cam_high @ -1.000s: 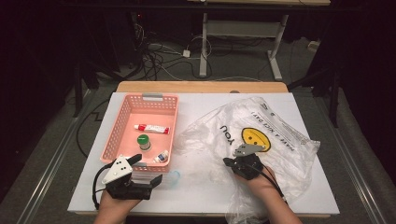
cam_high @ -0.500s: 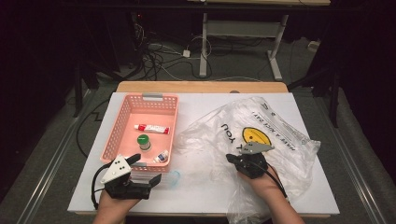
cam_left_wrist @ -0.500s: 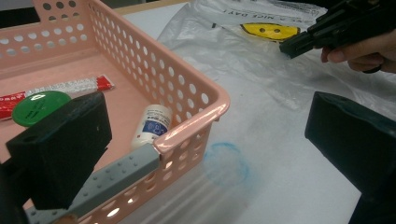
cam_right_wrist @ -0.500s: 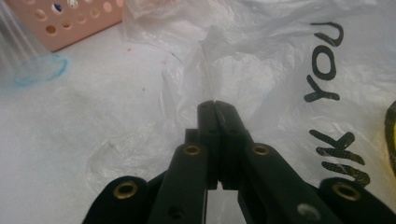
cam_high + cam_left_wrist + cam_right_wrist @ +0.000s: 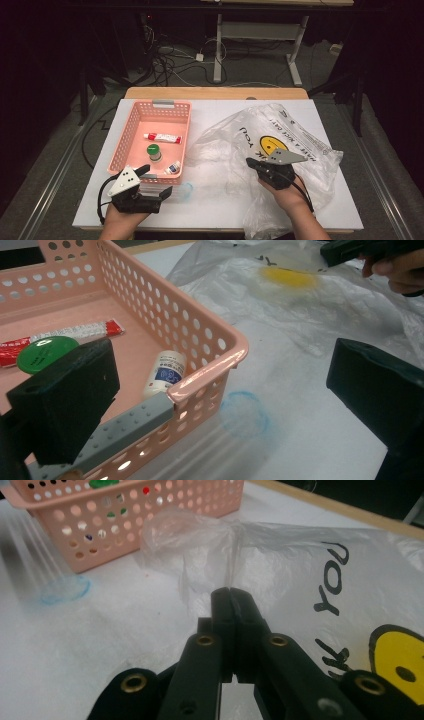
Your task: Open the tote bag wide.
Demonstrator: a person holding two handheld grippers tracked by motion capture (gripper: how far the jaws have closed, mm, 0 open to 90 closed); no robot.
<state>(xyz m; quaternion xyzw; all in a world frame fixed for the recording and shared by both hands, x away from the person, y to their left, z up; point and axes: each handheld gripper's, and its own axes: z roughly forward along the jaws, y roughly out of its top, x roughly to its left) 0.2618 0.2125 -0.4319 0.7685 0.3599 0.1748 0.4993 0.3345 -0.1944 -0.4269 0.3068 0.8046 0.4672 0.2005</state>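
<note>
Plastic bag (image 5: 280,145) lies crumpled on the table (image 5: 210,200), right of the pink basket (image 5: 131,134). Right tongs (image 5: 231,596) pressed together, apparently pinching a fold of its film. Left tongs (image 5: 220,390) spread wide at the basket's near corner, beside a clear cup (image 5: 245,412) on its side. Likely step: opening the bag. Lift slowly, keep the pinch firm; thin film slips and tears.
</note>
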